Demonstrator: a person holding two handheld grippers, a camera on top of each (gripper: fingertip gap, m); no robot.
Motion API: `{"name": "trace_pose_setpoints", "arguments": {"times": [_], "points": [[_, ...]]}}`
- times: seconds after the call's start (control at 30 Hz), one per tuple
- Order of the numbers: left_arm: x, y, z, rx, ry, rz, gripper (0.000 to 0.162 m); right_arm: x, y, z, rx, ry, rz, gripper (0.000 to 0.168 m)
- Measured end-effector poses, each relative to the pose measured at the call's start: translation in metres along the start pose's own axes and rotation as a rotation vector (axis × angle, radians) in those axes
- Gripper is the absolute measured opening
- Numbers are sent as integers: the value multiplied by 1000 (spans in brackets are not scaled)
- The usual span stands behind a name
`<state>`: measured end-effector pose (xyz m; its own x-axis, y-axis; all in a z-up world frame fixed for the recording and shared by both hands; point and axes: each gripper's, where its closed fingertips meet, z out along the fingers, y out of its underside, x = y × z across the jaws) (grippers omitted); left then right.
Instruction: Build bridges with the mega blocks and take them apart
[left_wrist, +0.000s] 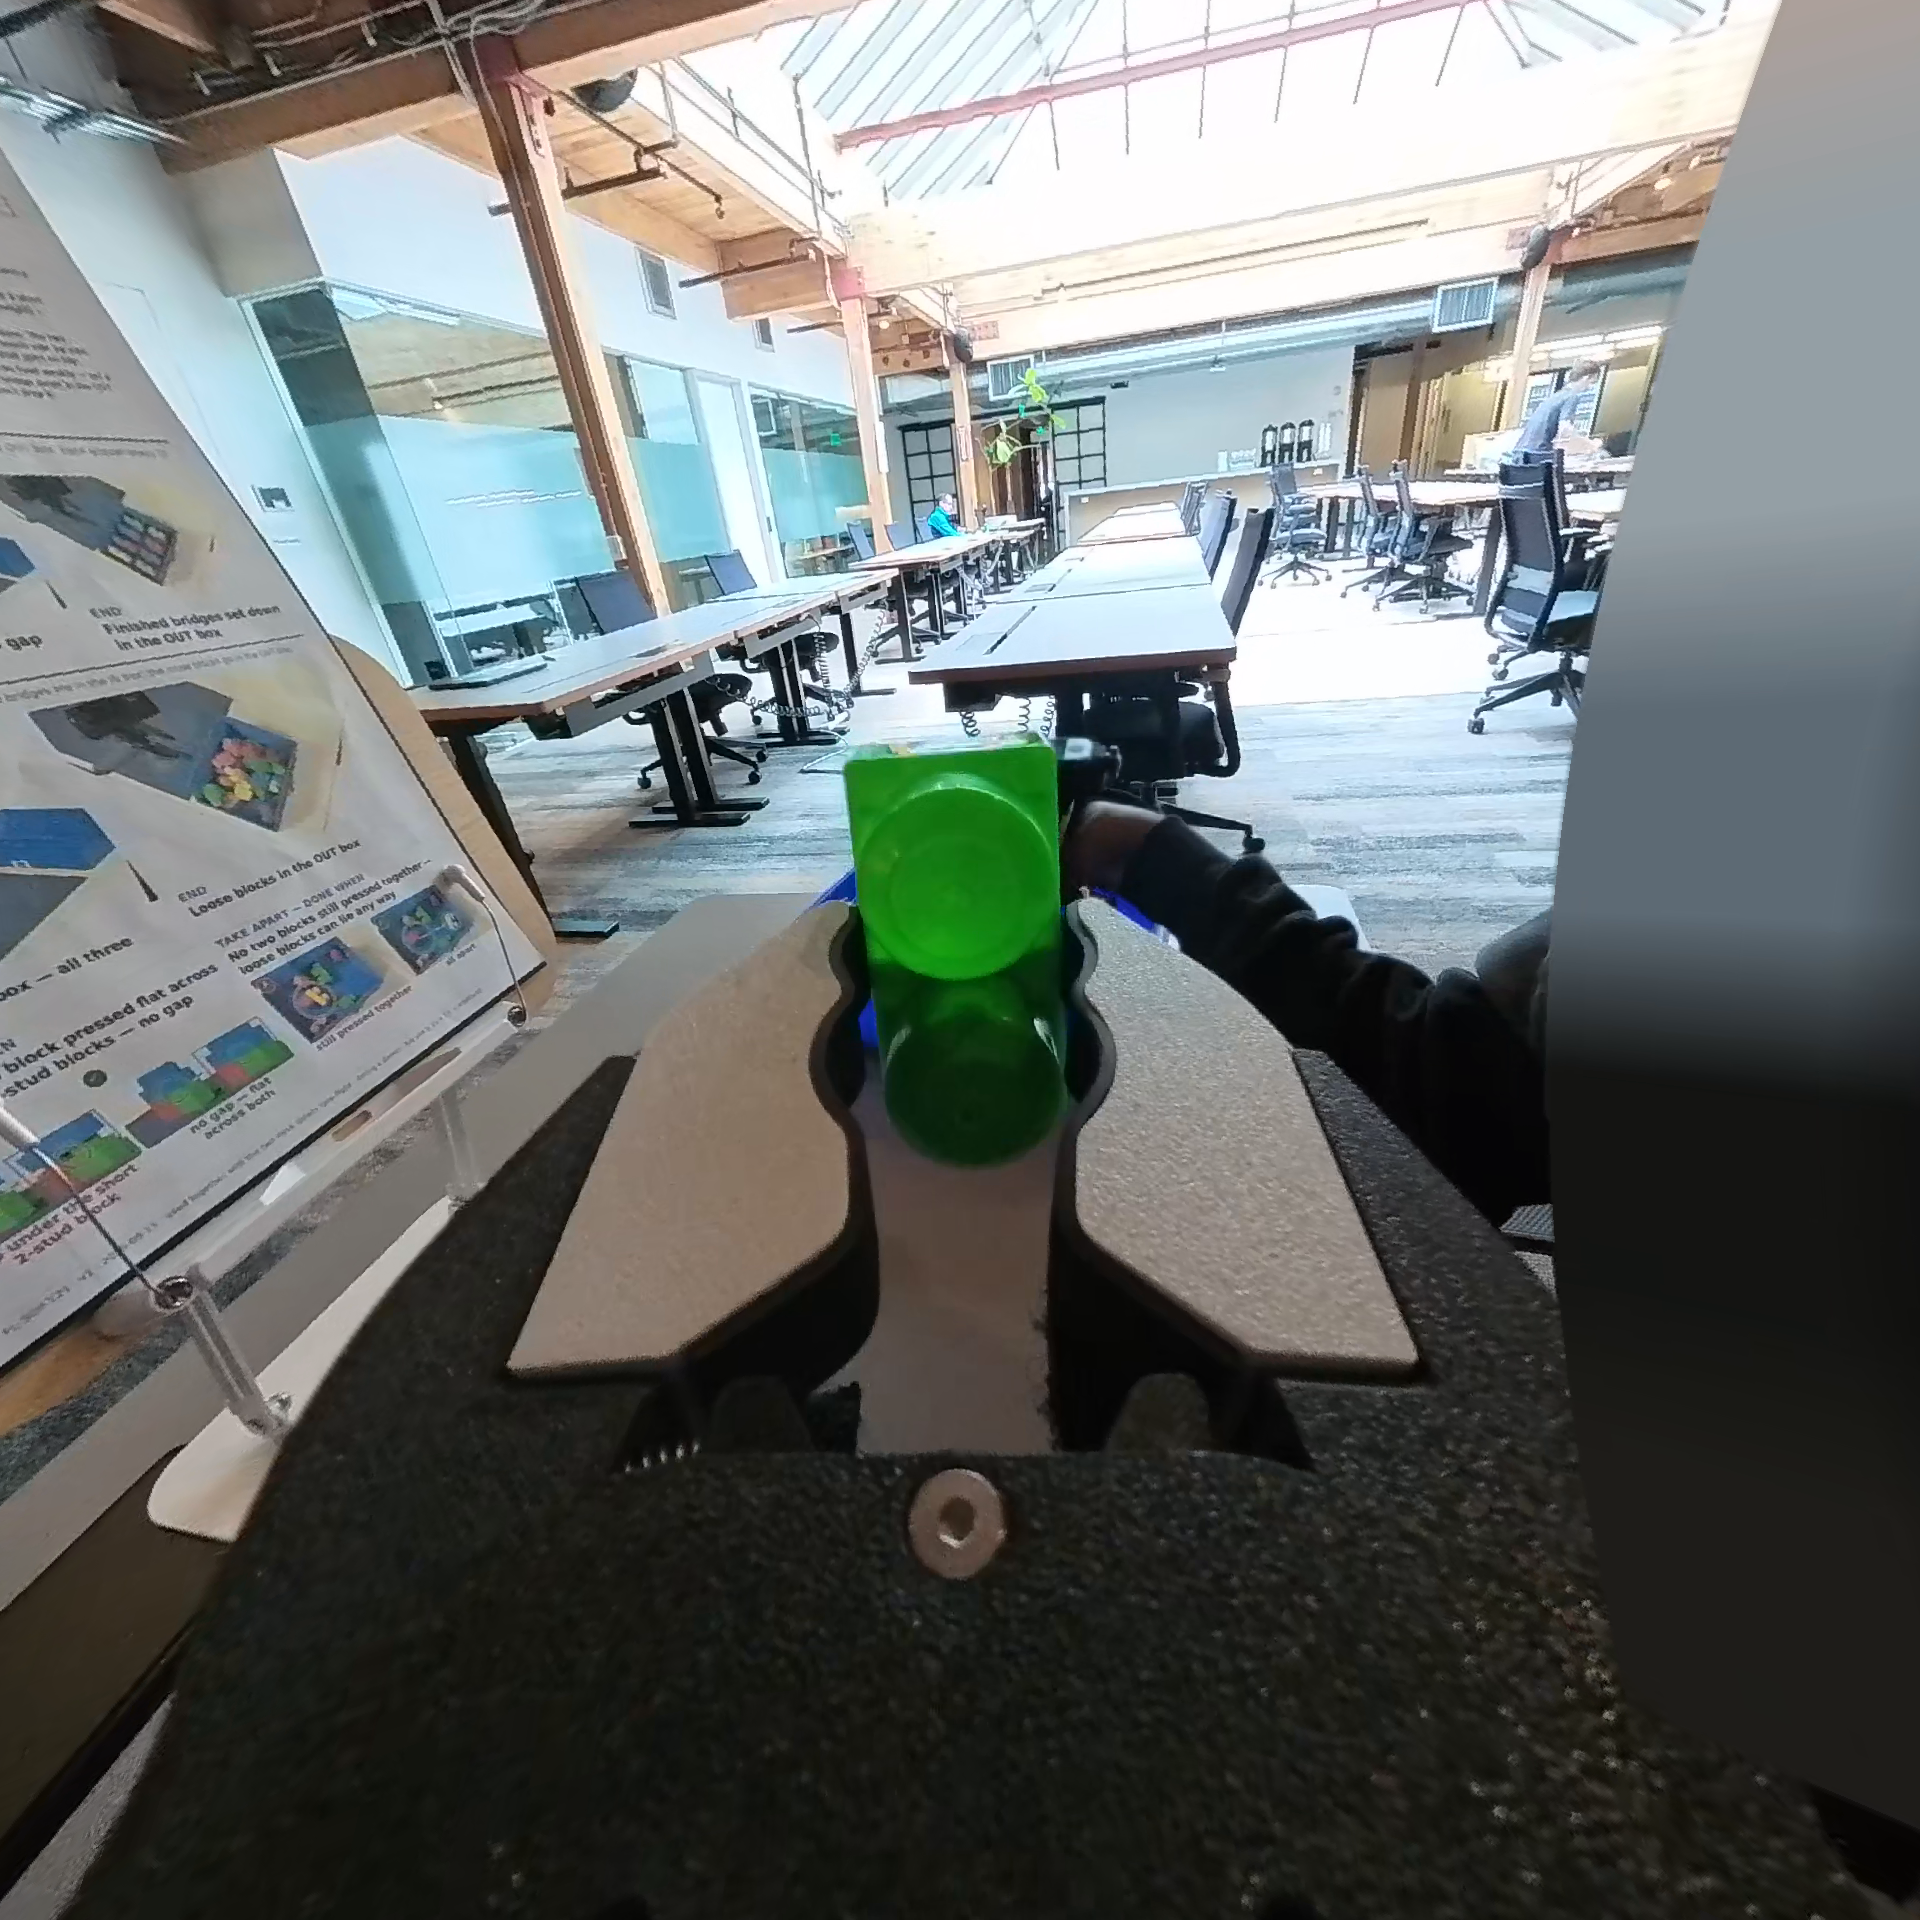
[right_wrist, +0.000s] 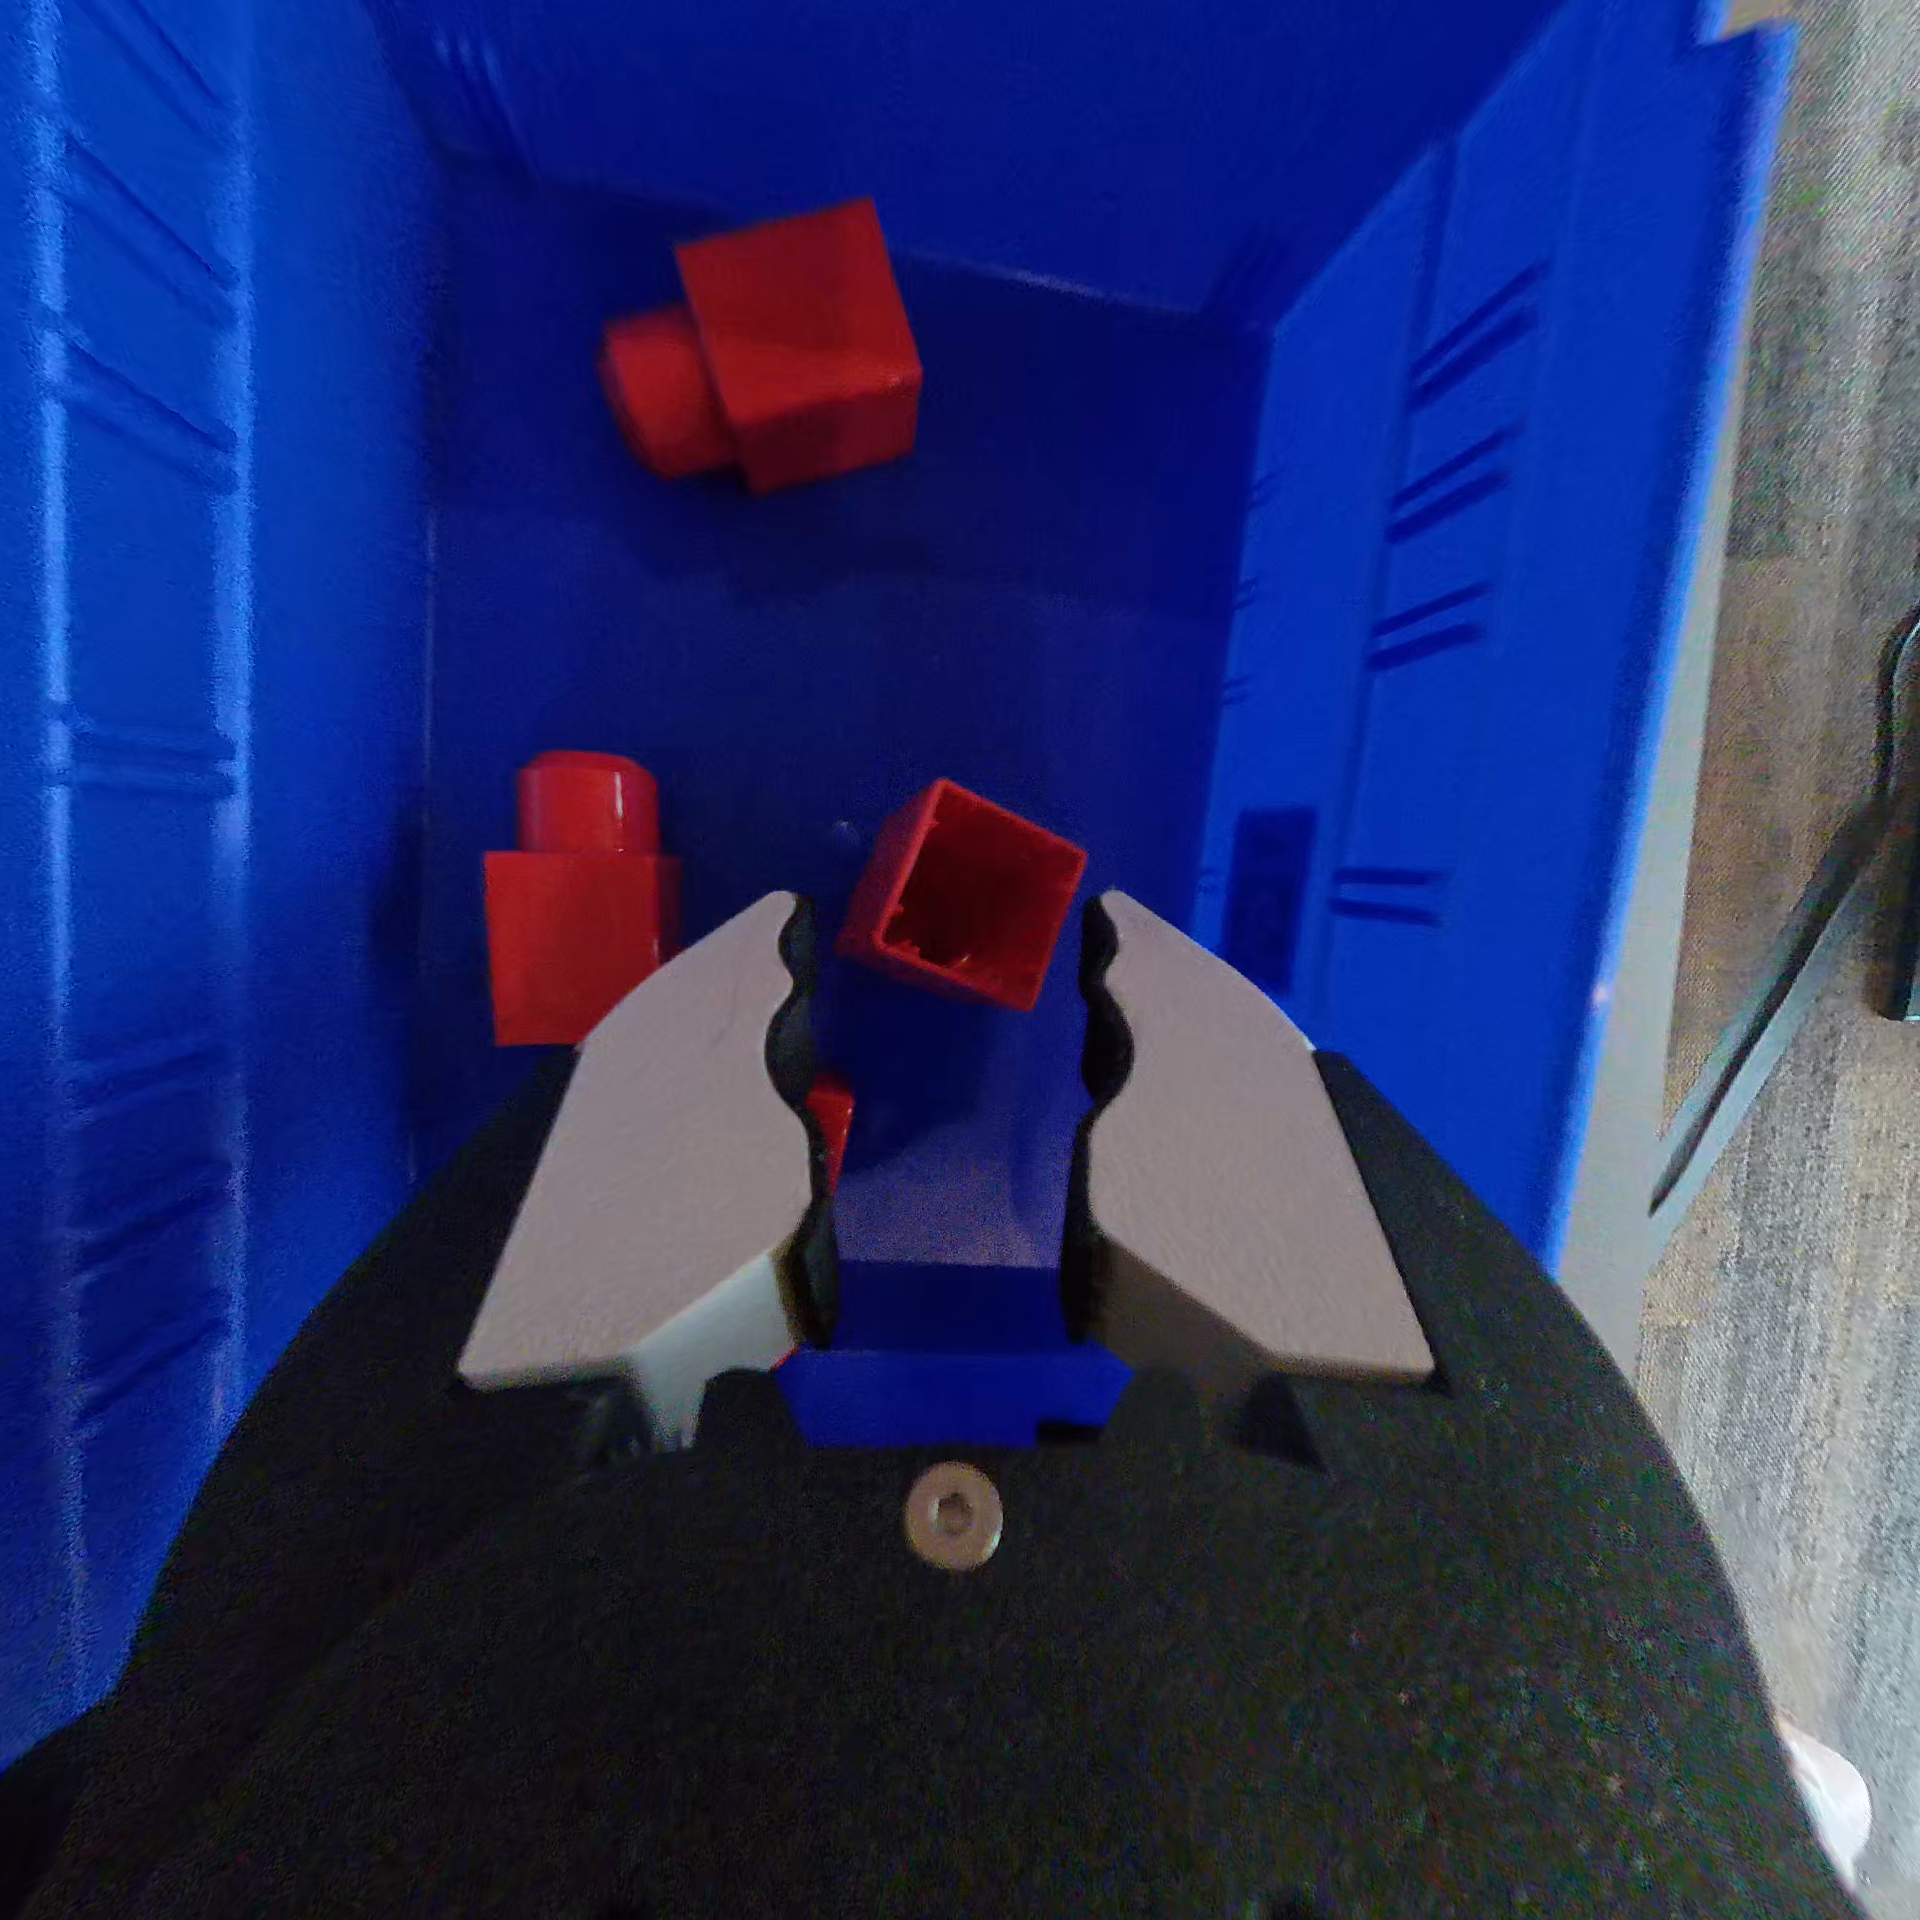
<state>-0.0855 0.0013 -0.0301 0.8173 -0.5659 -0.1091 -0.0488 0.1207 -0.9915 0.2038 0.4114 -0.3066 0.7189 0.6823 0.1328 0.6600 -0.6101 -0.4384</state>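
My left gripper (left_wrist: 956, 930) is shut on a green two-stud block (left_wrist: 954, 935) and holds it up in the air, studs facing the camera. My right gripper (right_wrist: 948, 920) is open, pointing down into a blue bin (right_wrist: 1455, 623). A red one-stud block (right_wrist: 961, 914) lies just beyond its fingertips, hollow underside facing the camera, touching neither finger. A second red block (right_wrist: 800, 353) lies on its side at the bin's far end, and a third (right_wrist: 571, 914) sits by the left wall. A sliver of another red piece (right_wrist: 831, 1117) shows beside the left finger.
An instruction sheet on a clear stand (left_wrist: 156, 831) is at the left. A dark sleeve (left_wrist: 1299, 997) reaches in behind the green block. A grey panel (left_wrist: 1766, 935) fills the right side. Carpet (right_wrist: 1808, 727) lies right of the bin. Office desks and chairs stand far off. One gripper's finger ends stand about 55 cm off the other's.
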Motion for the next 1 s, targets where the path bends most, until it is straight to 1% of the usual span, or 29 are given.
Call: {"name": "trace_pose_setpoints", "arguments": {"times": [0.07, 0.1, 0.17, 0.23, 0.3, 0.33, 0.4, 0.47, 0.53, 0.6, 0.63, 0.73, 0.8, 0.93, 1.0], "points": [[-1, 1, 1, -1, 2, -4, 35, -1, -10, -15, 54, 12, -7, 54], [-1, 1, 2, 1, 4, -7, 35, -5, -19, -28, 109, 11, -14, 54], [-1, 1, 4, 6, 12, -14, 35, -27, -50, -66, 294, -46, -52, 53], [0, 1, 5, 13, 22, -20, 35, -74, -85, -119, 550, -205, -130, 50], [1, 0, 6, 23, 33, -24, 35, -141, -104, -179, 788, -455, -280, 47], [3, -1, 7, 30, 42, -24, 35, -178, -104, -208, 878, -589, -384, 48], [8, -4, 9, 47, 71, -23, 35, -245, -88, -256, 989, -834, -600, 52], [16, -7, 12, 64, 106, -20, 35, -300, -68, -289, 1057, -1019, -766, 58], [24, -9, 16, 72, 141, -14, 35, -344, -52, -315, 1120, -1198, -840, 60], [31, -10, 20, 74, 165, -6, 35, -376, -35, -332, 1111, -1376, -867, 60], [34, -9, 23, 72, 175, -4, 35, -389, -29, -334, 1091, -1426, -876, 61], [38, -5, 31, 48, 186, 6, 35, -411, -22, -334, 1102, -1443, -910, 58], [40, -2, 35, 37, 192, 8, 35, -413, -23, -337, 1143, -1451, -901, 38], [37, 3, 39, 0, 163, 28, 35, -409, -26, -332, 1122, -1415, -917, 36], [36, 2, 39, -6, 152, 25, 35, -407, -26, -333, 1119, -1427, -908, 36]]}}
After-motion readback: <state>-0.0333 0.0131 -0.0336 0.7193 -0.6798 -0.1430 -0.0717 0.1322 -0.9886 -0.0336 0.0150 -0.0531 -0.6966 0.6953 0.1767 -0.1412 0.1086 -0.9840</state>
